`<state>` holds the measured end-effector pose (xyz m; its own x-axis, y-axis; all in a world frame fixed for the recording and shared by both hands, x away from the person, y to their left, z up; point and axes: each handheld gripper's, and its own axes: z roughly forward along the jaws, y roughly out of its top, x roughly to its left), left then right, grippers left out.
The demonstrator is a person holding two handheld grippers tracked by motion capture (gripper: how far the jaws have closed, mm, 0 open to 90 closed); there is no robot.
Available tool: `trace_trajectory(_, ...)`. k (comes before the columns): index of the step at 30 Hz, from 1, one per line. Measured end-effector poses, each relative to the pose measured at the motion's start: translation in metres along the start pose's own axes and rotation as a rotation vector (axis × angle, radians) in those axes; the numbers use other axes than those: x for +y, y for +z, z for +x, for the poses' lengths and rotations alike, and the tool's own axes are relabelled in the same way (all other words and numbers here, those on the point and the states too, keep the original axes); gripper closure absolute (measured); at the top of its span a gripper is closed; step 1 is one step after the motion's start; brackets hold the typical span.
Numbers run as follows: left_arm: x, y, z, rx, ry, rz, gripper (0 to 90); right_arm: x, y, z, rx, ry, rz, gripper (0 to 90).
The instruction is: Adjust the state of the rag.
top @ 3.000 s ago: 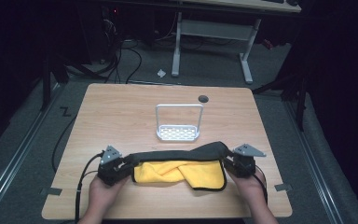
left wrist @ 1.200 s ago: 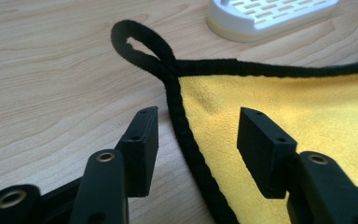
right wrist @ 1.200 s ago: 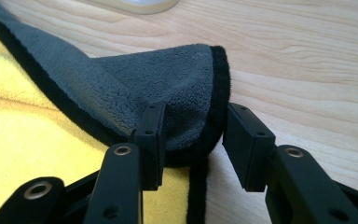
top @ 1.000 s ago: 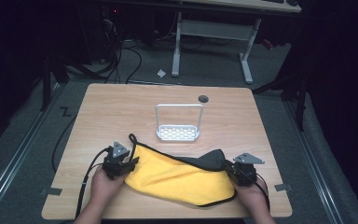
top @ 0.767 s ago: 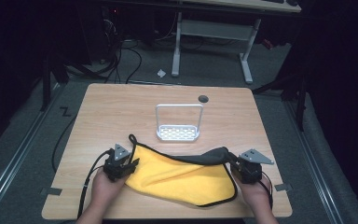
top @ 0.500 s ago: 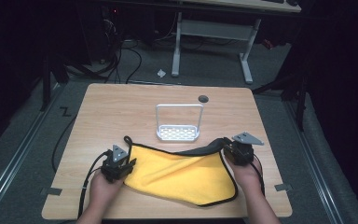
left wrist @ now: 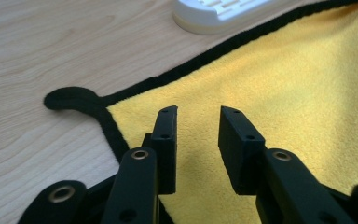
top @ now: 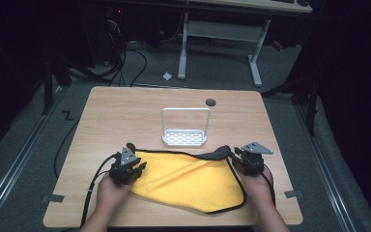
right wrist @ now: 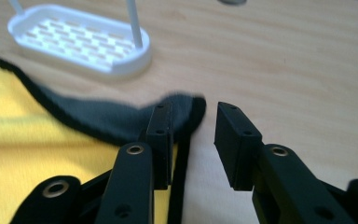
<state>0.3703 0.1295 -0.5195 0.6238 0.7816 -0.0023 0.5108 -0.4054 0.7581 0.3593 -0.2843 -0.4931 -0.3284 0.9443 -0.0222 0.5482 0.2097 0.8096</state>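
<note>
Yellow cloth (top: 188,181) with a black edging is spread flat across the near half of the wooden desk (top: 125,111), between the two hands. Its far right corner is folded over, so that the dark underside (right wrist: 121,119) is shown there. The left gripper (left wrist: 196,122) is held over the cloth's left corner, beside the black loop (left wrist: 67,99); its fingers (left wrist: 165,135) have just been closing and are seen partly apart, with only flat cloth under the gap and nothing pinched. The right gripper (right wrist: 193,119) is held at the folded corner; its fingers (right wrist: 235,140) have just been opening and are now parted, the left one lying against the dark fold, with no pressure on the cloth from both sides. Just beyond the cloth's far edge, a white perforated tray (top: 184,137) with a wire handle is set on the desk.
</note>
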Motion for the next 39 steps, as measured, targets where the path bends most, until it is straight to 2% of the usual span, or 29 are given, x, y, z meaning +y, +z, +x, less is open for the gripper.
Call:
trace_trajectory(1,-0.001,0.002,0.0,-0.001,-0.003,0.012,71.6,-0.005,-0.001,-0.001,0.0,0.002,0.011,70.2)
trace_trajectory(3,-0.001,0.003,-0.001,-0.01,-0.001,0.019,75.2,-0.014,-0.001,-0.002,0.004,-0.014,0.037,85.9)
trace_trajectory(4,-0.001,0.003,-0.001,-0.016,0.0,0.018,77.8,-0.018,0.0,-0.001,0.016,-0.021,0.061,90.0)
trace_trajectory(6,-0.001,0.005,-0.003,-0.02,0.006,0.028,81.3,-0.021,0.005,0.003,0.049,-0.049,0.108,90.0)
trace_trajectory(8,-0.001,0.008,-0.004,-0.021,0.018,0.04,83.2,-0.021,0.015,0.009,0.046,-0.088,0.128,90.0)
trace_trajectory(10,-0.001,0.01,-0.004,-0.024,0.027,0.046,83.2,-0.017,0.023,0.012,0.039,-0.094,0.127,90.0)
trace_trajectory(13,-0.002,0.01,-0.004,-0.024,0.032,0.047,83.3,-0.016,0.03,0.013,0.037,-0.106,0.163,90.0)
trace_trajectory(17,-0.003,0.01,-0.004,-0.025,0.027,0.042,83.4,-0.027,0.014,0.012,0.025,-0.119,0.174,90.0)
trace_trajectory(23,-0.008,0.004,-0.003,-0.013,0.001,0.038,83.6,-0.05,-0.019,0.005,0.004,-0.096,0.179,90.0)
trace_trajectory(25,-0.009,0.002,-0.001,-0.001,-0.004,0.037,83.4,-0.053,-0.023,0.005,0.001,-0.106,0.178,90.0)
trace_trajectory(27,-0.01,-0.001,0.002,-0.001,-0.028,0.03,80.9,-0.052,-0.023,0.006,-0.008,-0.114,0.18,90.0)
trace_trajectory(30,-0.013,-0.014,0.008,-0.025,-0.073,-0.005,76.0,-0.049,-0.023,0.01,0.01,-0.119,0.161,85.8)
trace_trajectory(32,-0.016,-0.025,0.009,-0.02,-0.079,-0.018,71.8,-0.044,-0.026,0.021,0.049,-0.133,0.131,82.6)
trace_trajectory(34,-0.022,-0.035,0.009,-0.036,-0.097,-0.038,68.1,-0.039,-0.026,0.038,0.117,-0.157,0.11,79.9)
trace_trajectory(37,-0.032,-0.043,0.006,-0.029,-0.092,-0.038,65.6,-0.033,-0.028,0.072,0.208,-0.24,0.082,76.3)
trace_trajectory(38,-0.034,-0.044,0.005,-0.028,-0.091,-0.034,65.5,-0.03,-0.029,0.088,0.255,-0.26,0.072,76.0)
trace_trajectory(39,-0.035,-0.044,0.005,-0.026,-0.093,-0.029,65.2,-0.029,-0.029,0.097,0.281,-0.275,0.069,75.8)
